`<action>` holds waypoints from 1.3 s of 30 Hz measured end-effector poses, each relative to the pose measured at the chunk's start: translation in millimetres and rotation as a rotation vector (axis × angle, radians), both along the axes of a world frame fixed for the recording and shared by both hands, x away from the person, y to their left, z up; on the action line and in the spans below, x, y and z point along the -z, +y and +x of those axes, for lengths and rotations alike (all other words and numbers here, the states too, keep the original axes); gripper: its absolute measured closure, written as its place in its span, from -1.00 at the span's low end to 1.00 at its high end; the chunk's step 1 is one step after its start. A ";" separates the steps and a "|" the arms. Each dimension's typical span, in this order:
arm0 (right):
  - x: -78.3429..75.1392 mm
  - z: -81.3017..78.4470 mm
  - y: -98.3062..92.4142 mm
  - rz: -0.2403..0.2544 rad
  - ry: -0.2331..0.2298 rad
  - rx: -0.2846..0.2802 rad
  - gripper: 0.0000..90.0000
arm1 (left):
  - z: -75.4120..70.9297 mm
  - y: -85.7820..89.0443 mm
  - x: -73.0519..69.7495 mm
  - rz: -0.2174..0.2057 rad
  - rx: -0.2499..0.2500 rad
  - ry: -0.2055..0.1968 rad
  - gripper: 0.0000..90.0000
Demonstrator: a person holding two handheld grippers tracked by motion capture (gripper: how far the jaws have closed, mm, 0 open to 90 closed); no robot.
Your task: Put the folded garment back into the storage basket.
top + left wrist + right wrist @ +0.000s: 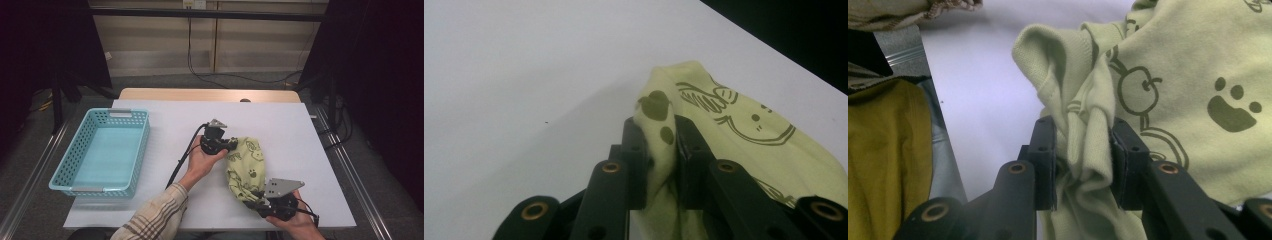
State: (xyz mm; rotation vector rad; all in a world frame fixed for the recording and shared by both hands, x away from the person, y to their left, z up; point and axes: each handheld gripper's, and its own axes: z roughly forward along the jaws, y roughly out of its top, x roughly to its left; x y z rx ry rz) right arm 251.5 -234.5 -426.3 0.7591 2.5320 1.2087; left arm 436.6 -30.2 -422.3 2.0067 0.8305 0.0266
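Both grippers' jaws pinch a green printed cloth [245,167] right of the basket [102,150] — left gripper [231,145] far end, right gripper [260,196] near; folding or lifting it basketward likely follows.

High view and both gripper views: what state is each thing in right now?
Cloth: bunched, on the table, pinched at both ends.
Left gripper: shut on the cloth.
Right gripper: shut on a gathered fold of the cloth.
Basket: upright, empty, at the table's left edge.
Table: white top.
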 end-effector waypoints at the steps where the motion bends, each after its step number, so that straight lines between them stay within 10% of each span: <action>1: -0.4 0.2 0.1 0.003 -0.003 0.000 0.51 | -0.3 0.1 -0.5 -0.007 -0.010 0.001 0.74; 39: -23.5 15.7 28.7 0.148 -0.089 -0.017 0.51 | 10.5 36.3 -39.3 -0.004 -0.065 -0.091 0.74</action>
